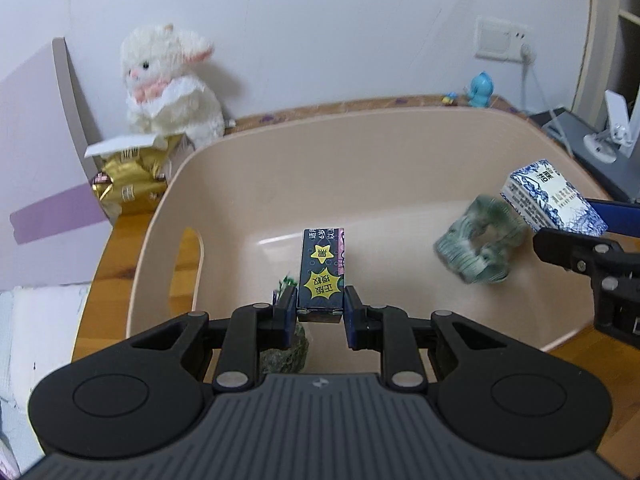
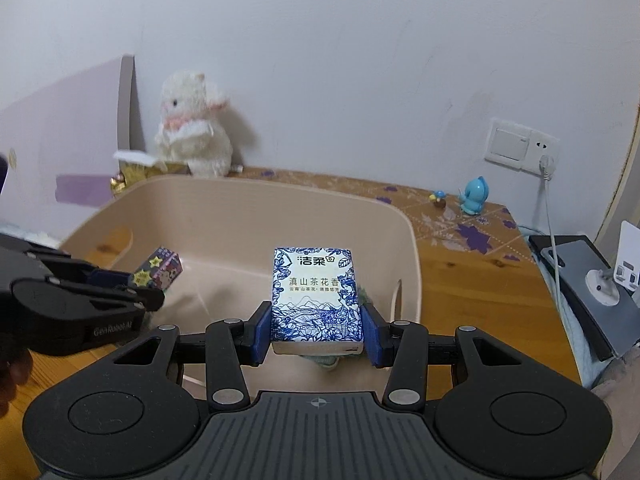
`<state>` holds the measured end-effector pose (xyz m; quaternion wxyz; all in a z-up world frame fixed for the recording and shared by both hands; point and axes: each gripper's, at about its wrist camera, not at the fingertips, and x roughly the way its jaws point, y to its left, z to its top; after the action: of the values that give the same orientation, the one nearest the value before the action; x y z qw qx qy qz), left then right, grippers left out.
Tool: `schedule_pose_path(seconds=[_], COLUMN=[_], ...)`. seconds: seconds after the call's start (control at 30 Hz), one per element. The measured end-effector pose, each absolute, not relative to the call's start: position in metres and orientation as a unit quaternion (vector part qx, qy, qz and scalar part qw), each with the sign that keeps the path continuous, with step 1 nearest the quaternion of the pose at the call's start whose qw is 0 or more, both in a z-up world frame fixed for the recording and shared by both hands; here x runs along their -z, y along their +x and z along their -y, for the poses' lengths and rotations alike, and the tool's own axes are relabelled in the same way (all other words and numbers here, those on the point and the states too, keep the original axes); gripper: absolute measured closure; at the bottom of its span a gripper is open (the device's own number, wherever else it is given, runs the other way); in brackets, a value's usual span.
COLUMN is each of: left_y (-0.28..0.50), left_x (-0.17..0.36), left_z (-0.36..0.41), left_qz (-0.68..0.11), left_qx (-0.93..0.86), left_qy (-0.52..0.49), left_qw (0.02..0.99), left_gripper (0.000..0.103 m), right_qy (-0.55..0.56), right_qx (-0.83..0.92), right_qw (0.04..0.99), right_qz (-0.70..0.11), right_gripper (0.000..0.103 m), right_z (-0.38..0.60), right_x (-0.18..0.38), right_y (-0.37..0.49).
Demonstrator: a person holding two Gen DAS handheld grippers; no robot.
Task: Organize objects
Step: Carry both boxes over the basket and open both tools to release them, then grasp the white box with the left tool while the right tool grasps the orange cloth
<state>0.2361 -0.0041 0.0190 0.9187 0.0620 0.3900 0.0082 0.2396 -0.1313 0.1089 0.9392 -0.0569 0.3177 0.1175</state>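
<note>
At the far left of the desk [image 2: 472, 276], one white plush toy [image 1: 170, 84] sits against the wall with one gold foil packet [image 1: 130, 184] at its foot, just beside the rim of the single beige tub [image 1: 360, 152]. The left gripper [image 1: 321, 312] reaches level over the tub's near edge, its blue-padded fingers [image 1: 352, 312] pressed against both sides of one small dark box [image 1: 322, 272] printed with yellow stars, held upright above the tub floor. A dark green item lies under it, too hidden to identify. Further right, one blurred grey-green scrunchie [image 1: 478, 248] is inside the tub. Beside it, the right gripper [image 2: 317, 334] comes in from the right, fingers clamped on one blue-and-white tissue pack [image 2: 316, 296], held above the tub's right part. At the far right stand one blue figurine [image 2: 474, 196] and one smaller toy [image 2: 438, 199].
</note>
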Motion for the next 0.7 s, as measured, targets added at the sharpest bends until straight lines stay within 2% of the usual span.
schedule_pose_path(seconds=[0.17, 0.2, 0.27, 0.33, 0.5, 0.6, 0.7], left_y=[0.238, 0.237, 0.234, 0.227, 0.203, 0.186, 0.169], left_x=[-0.015, -0.016, -0.020, -0.026, -0.046, -0.056, -0.062], left_z=[-0.001, 0.000, -0.001, -0.002, 0.000, 0.001, 0.002], left_qz=[-0.394, -0.393, -0.391, -0.380, -0.357, -0.345, -0.338], left_qx=[-0.013, -0.013, -0.012, -0.018, -0.021, -0.023, -0.027], left_qy=[0.053, 0.053, 0.048, 0.044, 0.051, 0.052, 0.049], left_qw=[0.917, 0.918, 0.919, 0.924, 0.933, 0.937, 0.939], left_gripper=[0.077, 0.076, 0.067, 0.047, 0.041, 0.031, 0.029], right_qy=[-0.058, -0.056, -0.054, -0.052, -0.053, -0.053, -0.055], right_qx=[-0.119, -0.120, -0.117, -0.119, -0.114, -0.119, -0.121], right_qw=[0.935, 0.935, 0.938, 0.941, 0.952, 0.955, 0.957], right_qz=[-0.329, -0.329, -0.323, -0.314, -0.279, -0.268, -0.259], right_gripper=[0.060, 0.054, 0.049, 0.041, 0.003, 0.000, 0.000], right_z=[0.127, 0.128, 0.129, 0.131, 0.138, 0.140, 0.142], right_x=[-0.097, -0.097, -0.100, -0.106, -0.123, -0.132, -0.140], right_y=[0.243, 0.244, 0.241, 0.236, 0.217, 0.205, 0.194])
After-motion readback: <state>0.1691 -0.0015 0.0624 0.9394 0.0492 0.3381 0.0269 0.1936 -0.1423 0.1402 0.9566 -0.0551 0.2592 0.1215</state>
